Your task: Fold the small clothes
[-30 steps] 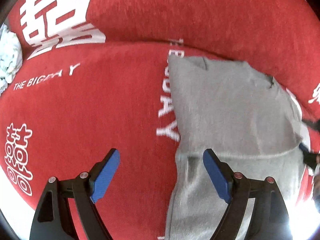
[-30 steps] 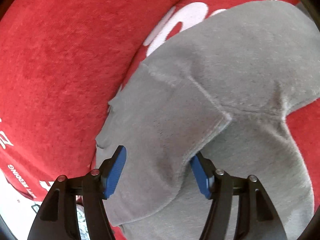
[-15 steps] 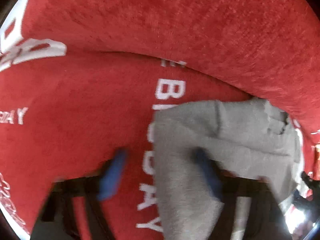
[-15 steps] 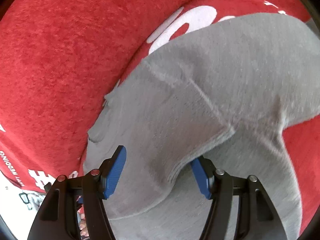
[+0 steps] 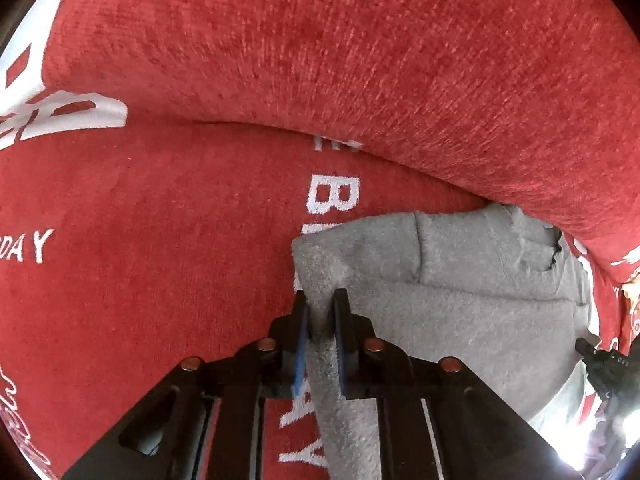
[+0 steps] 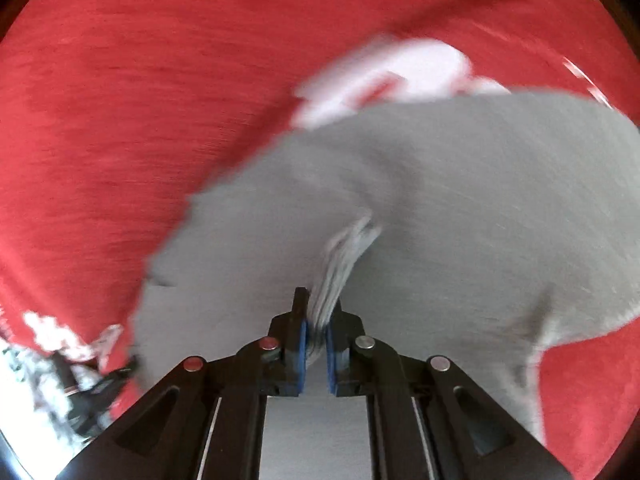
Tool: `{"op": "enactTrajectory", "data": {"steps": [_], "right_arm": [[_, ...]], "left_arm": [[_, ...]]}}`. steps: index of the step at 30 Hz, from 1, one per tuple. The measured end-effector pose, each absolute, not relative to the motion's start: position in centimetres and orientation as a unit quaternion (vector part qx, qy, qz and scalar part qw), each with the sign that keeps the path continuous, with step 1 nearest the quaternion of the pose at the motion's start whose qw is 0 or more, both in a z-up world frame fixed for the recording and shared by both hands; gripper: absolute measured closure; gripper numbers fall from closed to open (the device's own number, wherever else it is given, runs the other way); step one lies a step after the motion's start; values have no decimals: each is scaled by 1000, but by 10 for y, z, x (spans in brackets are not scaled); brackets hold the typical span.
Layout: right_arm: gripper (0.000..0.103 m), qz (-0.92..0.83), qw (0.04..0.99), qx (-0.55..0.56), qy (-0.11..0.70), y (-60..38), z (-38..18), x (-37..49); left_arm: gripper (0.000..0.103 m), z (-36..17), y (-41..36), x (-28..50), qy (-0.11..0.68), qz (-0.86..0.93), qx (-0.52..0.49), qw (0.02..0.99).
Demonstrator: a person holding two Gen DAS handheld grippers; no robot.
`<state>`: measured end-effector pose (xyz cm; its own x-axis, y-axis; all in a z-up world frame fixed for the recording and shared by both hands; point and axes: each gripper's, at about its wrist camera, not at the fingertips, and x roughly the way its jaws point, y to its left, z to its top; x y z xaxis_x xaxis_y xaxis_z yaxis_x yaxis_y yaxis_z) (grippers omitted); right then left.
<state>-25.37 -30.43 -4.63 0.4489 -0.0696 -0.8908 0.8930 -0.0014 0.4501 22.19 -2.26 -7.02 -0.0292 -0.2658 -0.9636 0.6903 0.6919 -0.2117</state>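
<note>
Right wrist view is smearing badly, so the soft grey knit garment point(image 6: 440, 200) is losing all texture. The white lettering on the red plush cover point(image 5: 332, 200) is getting partly buried under grey fabric, unreadable.

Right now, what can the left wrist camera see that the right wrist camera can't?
Only the left wrist view shows white letters like "B" and "DAY", a raised red fold across the top, and the left gripper pinching the garment's edge. Only the right wrist view shows the right gripper pinching a bunched ridge; it is blurred. Both show the grey fleece garment lying on the red plush blanket.
</note>
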Motion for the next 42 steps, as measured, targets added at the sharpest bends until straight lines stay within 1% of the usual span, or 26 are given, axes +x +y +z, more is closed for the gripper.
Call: {"op": "enactTrajectory", "data": {"steps": [1,2,3,4,5,9,11,13,15,20,21,23,27,29,31,33,36,40,41,42], "right_arm": [[90,-402,609,587,350,-302,-44,-257],[81,-414,605,583,351,-298,-39,-259],[68,-415,601,586,351,-294,-36,-259],[62,-409,599,596,346,-288,-32,-258],[60,-385,605,611,335,-279,-29,-252],[60,-242,633,651,342,-229,-26,-194],[60,-158,629,672,358,-189,-37,-145],[60,-116,621,683,366,-160,-50,-110],[60,-96,607,701,362,-136,-64,-77],[60,-129,598,716,337,-129,-85,-40],[71,-131,602,711,340,-130,-86,-34],[97,-120,611,698,354,-128,-84,-20],[97,-116,617,674,389,-111,-90,-11],[97,-112,616,677,387,-109,-93,-8],[93,-104,609,677,400,-112,-88,-13],[83,-103,618,660,415,-120,-75,-24],[82,-149,655,615,413,-145,-45,-66],[81,-290,668,553,404,-200,-20,-138],[79,-325,662,544,399,-214,-18,-157],[71,-357,654,538,395,-228,-17,-174]], "left_arm": [[90,-63,-19,223,619,-350,175,680],[90,-59,-16,224,614,-347,182,685],[90,-53,-13,224,609,-341,192,690],[90,-48,-12,223,606,-334,200,694],[90,-41,-6,223,601,-328,209,698],[90,-24,17,219,596,-315,210,709],[90,-17,36,221,591,-302,210,718],[90,-14,52,217,594,-292,204,721],[90,-12,67,214,599,-286,201,720],[90,-18,84,210,602,-279,208,718],[90,-18,89,209,602,-279,207,719],[90,-19,97,207,601,-280,207,720],[90,-26,96,200,598,-285,219,716],[90,-27,92,195,602,-292,219,711],[90,-25,85,188,598,-302,220,709],[90,-23,76,179,593,-314,223,707],[90,-18,58,166,590,-337,223,699],[90,-19,31,146,577,-365,237,691],[90,-25,24,139,577,-368,245,686],[90,-30,20,136,579,-367,251,684]]}}
